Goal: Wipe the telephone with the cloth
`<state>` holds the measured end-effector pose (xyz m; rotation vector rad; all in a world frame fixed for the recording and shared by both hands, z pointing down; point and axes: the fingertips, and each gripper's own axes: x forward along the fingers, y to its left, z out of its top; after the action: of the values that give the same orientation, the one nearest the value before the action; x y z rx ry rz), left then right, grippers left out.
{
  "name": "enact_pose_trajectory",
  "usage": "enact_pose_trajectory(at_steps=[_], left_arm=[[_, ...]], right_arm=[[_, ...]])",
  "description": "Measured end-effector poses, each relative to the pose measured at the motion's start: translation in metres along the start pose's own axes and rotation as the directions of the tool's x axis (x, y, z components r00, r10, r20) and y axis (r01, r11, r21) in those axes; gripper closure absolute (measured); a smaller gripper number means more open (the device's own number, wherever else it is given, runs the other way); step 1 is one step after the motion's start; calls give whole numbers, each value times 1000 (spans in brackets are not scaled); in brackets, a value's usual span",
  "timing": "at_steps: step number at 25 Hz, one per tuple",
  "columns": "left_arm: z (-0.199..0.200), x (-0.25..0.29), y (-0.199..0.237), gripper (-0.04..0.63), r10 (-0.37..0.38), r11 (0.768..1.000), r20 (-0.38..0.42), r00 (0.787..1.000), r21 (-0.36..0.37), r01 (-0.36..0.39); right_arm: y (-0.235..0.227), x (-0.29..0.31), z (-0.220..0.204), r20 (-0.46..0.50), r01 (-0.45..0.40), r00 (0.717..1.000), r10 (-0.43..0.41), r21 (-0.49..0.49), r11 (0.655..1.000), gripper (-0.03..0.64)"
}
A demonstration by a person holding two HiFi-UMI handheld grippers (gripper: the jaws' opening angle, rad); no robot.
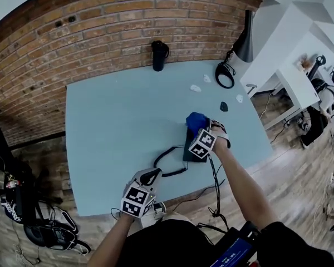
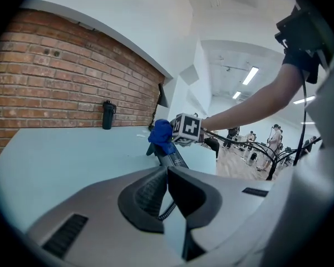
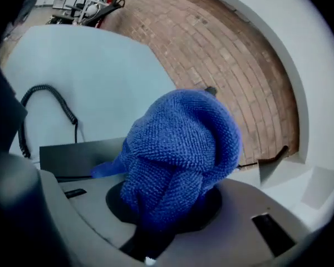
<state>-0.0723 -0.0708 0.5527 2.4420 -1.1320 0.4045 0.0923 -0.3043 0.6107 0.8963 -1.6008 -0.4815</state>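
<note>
My right gripper had its fingers clamped on the blue cloth, bunched on the telephone's far end on the surface. My left gripper hovered beside the telephone's coiled cord, fingers closed together, empty.

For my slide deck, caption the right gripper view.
Right tool shut on a bunched blue cloth at the black telephone.
</note>
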Motion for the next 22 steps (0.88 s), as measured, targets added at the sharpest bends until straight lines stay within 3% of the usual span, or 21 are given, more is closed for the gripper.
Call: enact_pose_trajectory(at_steps=[2,4,7,11,22], left_arm=[[0,1,2,572,1,1000,-2,1000,-2,-1],[0,1,5,573,1,1000,1,1000,-7,-1],[-2,4,12,573,0,1000,-7,1000,-26,0],[-1,8,9,572,-21,999,-12,1000,-34,20],[-1,25,-8,572,-49,998,-27,998,-35,48]], right_arm=[[9,4,-6,-10,30,999,-30,20,999,523],[11,4,-7,2,37,999,-38,110,993,533],[11,5,-2,29,-37,999,32,189,981,534],[18,5,-2,26,-111,994,108,228,967,534],[24,-4,-3,52,-96,995,85,282,955,535]])
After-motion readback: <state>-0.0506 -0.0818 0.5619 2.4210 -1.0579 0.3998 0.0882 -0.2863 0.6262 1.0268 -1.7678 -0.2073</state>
